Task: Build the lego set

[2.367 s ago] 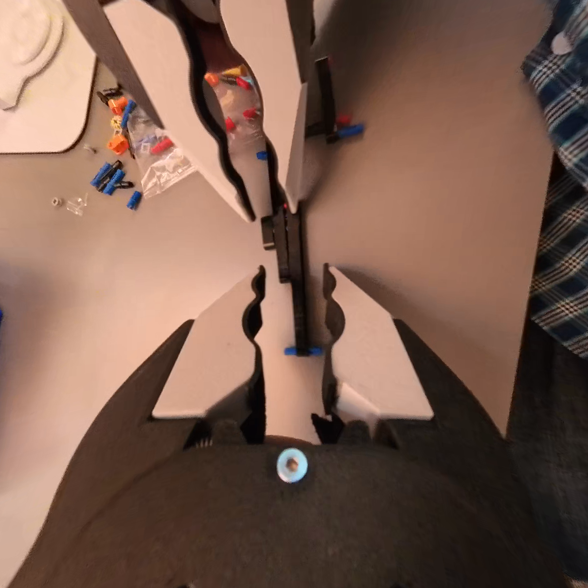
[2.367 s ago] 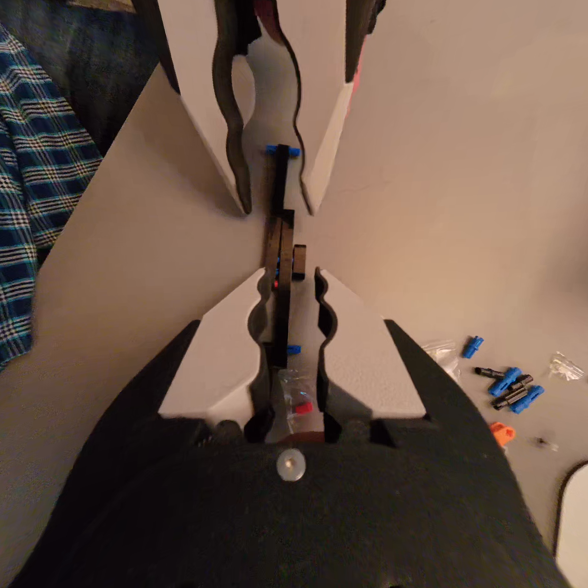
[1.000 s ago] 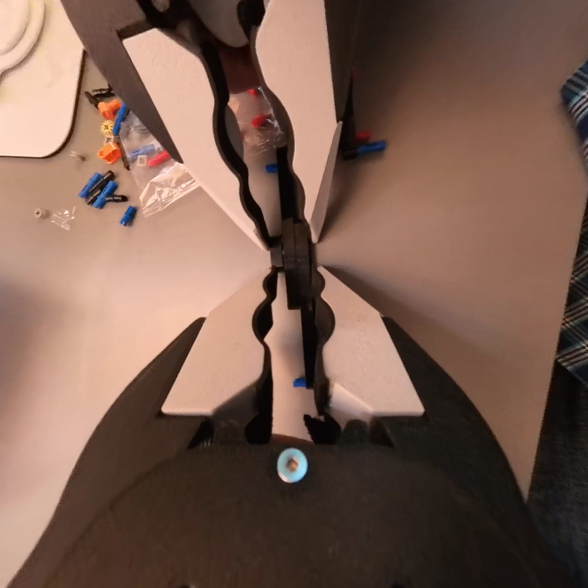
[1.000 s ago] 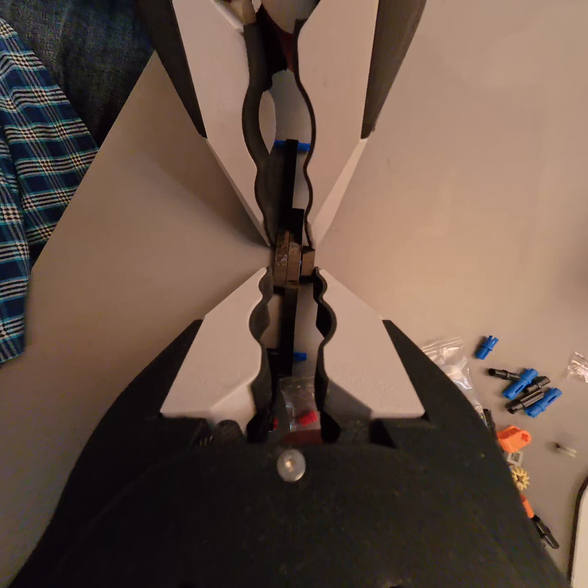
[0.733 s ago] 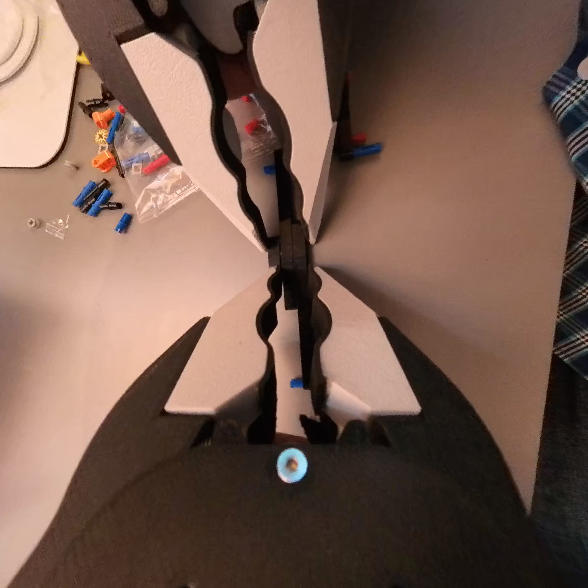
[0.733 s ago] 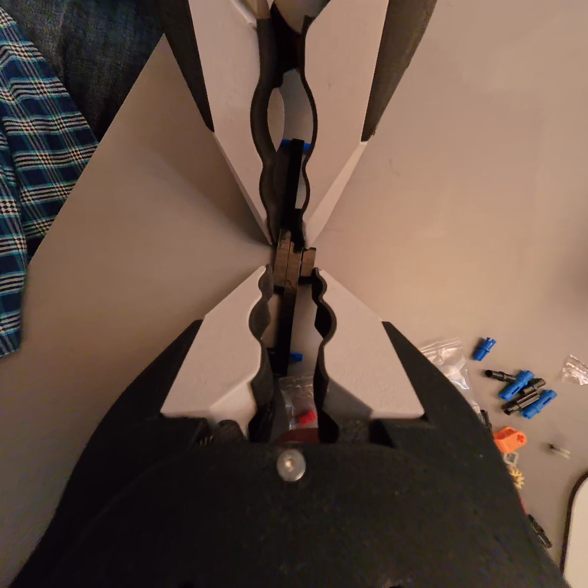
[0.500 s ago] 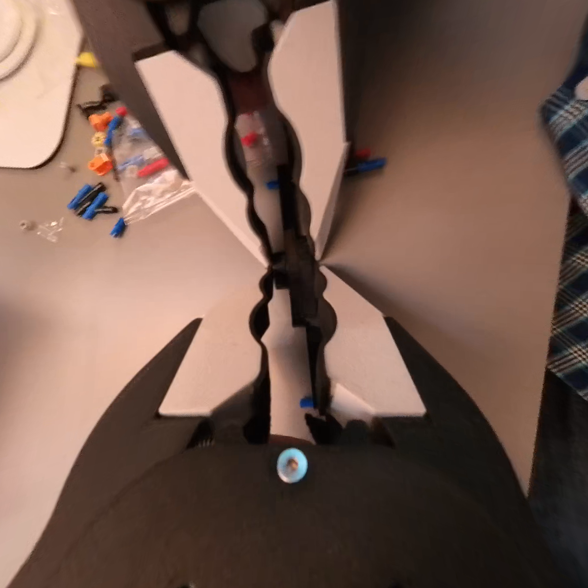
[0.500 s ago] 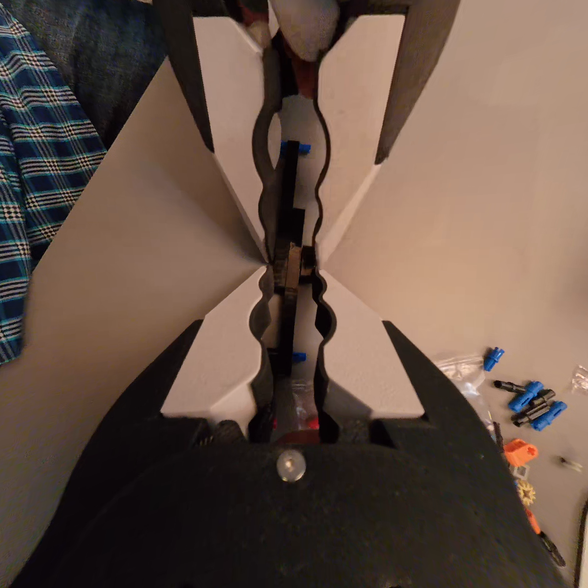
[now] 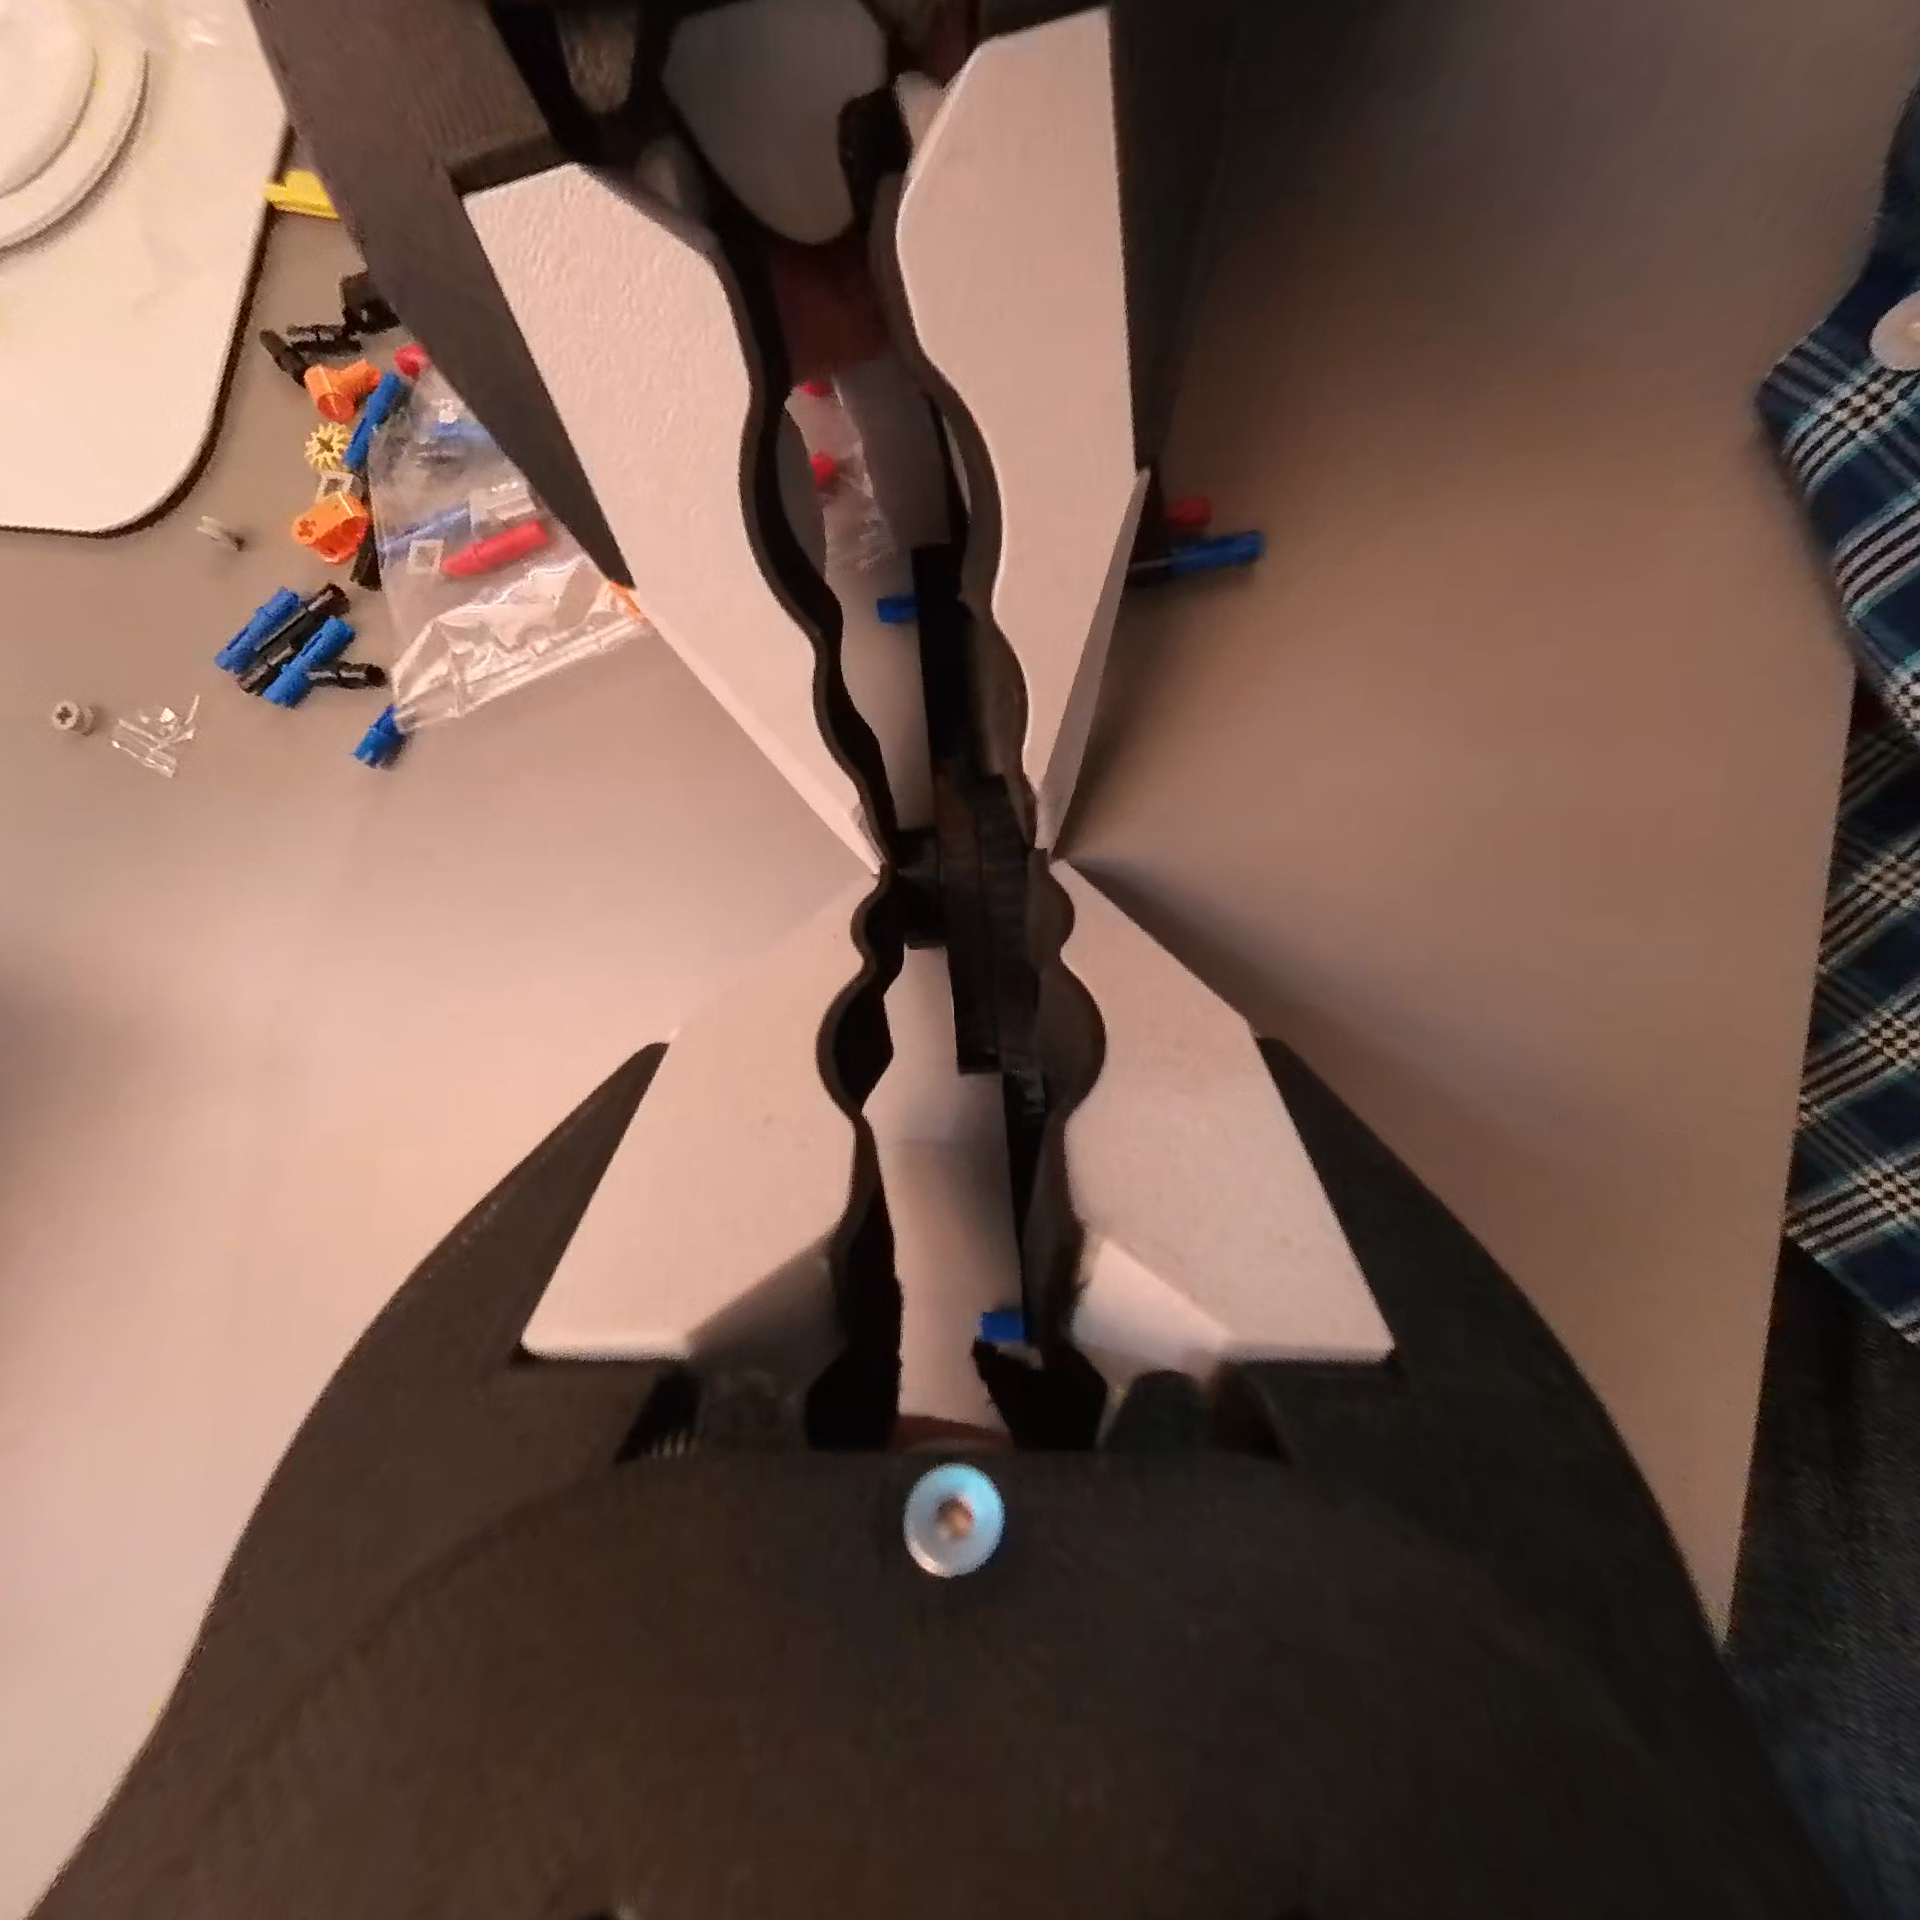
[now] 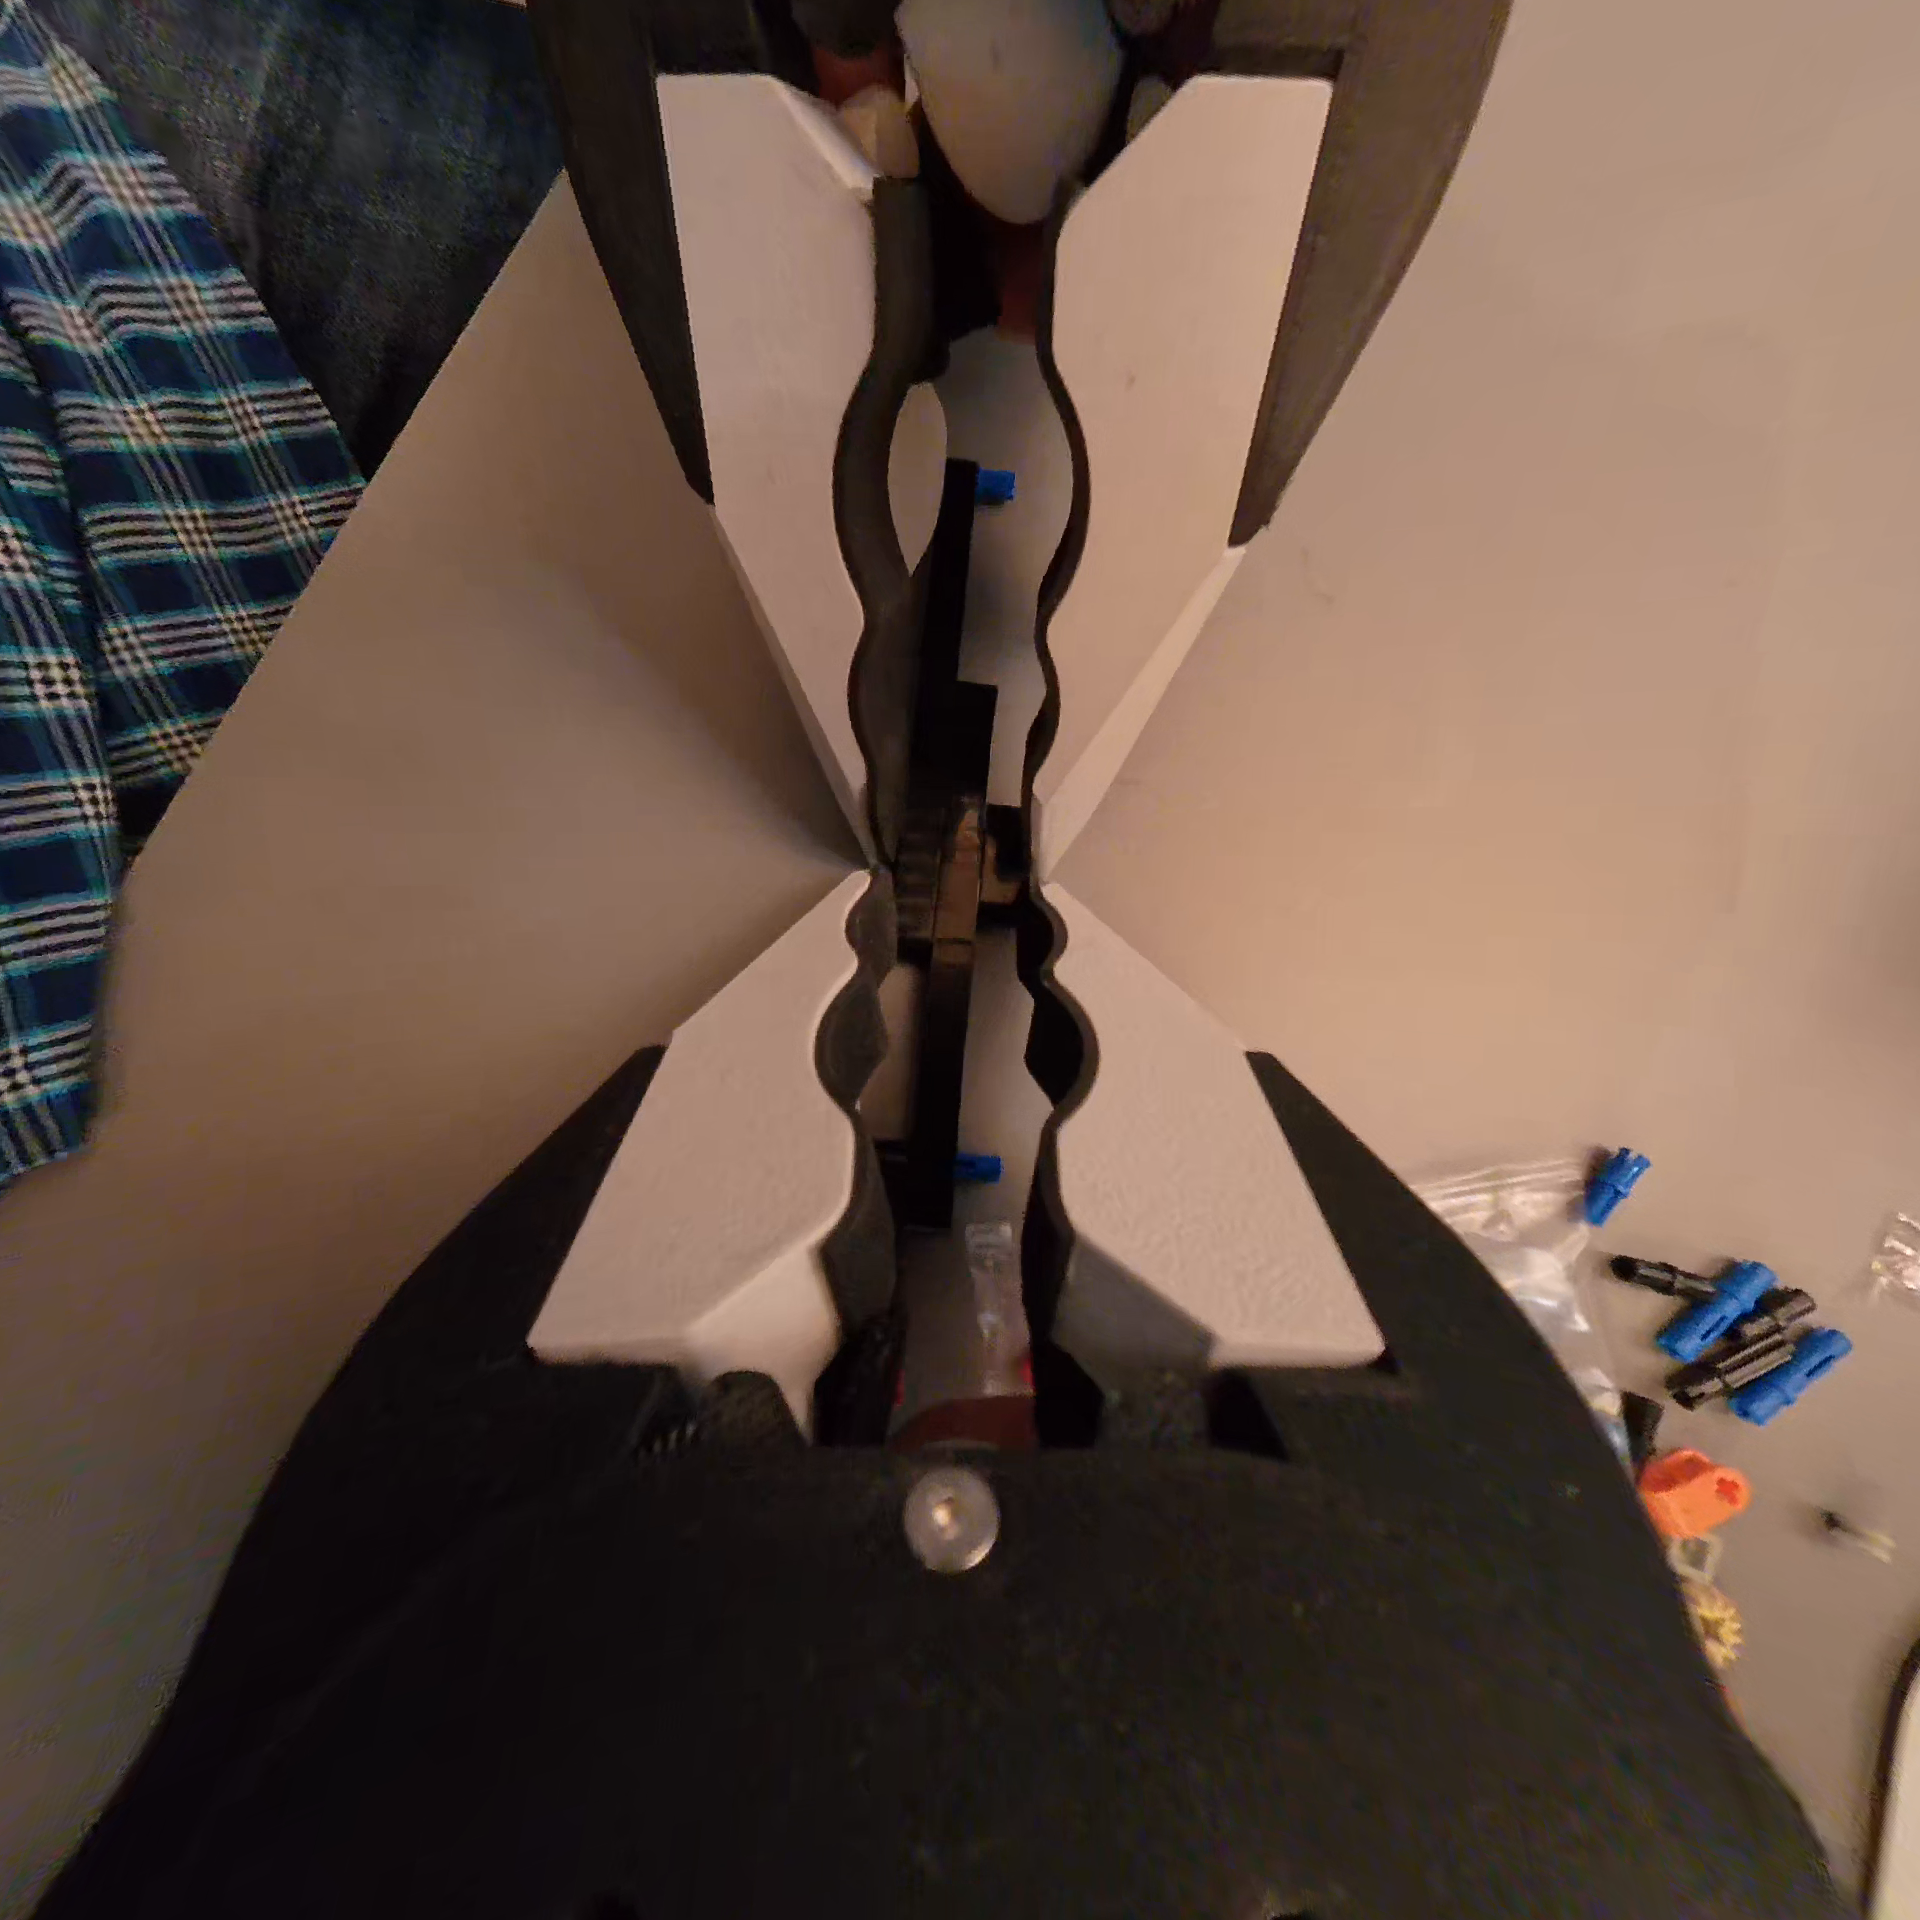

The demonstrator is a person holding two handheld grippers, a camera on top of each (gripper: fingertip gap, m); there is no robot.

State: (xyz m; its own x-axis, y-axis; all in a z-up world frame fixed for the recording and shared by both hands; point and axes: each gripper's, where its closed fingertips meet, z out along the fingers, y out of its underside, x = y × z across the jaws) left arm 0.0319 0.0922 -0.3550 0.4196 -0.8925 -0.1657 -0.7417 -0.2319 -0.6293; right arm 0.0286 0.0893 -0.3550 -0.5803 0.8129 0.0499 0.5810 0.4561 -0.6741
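Since the earliest frame the two claws have closed the gap between them: their tips, then apart with a stretch of black beam bare between them, now meet nose to nose, and the two black beam sections overlap at that meeting point instead of lying end to end. I judge this to be the pressing-together of two sub-assemblies, and the join looks seated or nearly so, though the overlap is too dark to confirm.

Seen from the left claw (image 9: 961,914), far off to its left lie the loose parts: orange connectors (image 9: 335,525), blue and black pins (image 9: 296,655) and a clear plastic bag (image 9: 499,623) on the grey table (image 9: 416,935). Between its fingers sits the black beam assembly (image 9: 987,935); the jaws are nearly closed and clamped on it, a blue pin (image 9: 1000,1324) showing near the palm. To its right is a person's plaid sleeve (image 9: 1860,935).

The right claw (image 10: 956,904) is likewise almost shut, gripping its own end of the assembly, with a blue pin (image 10: 979,1167) inside the jaws.

No brand, label or legible writing shows anywhere.
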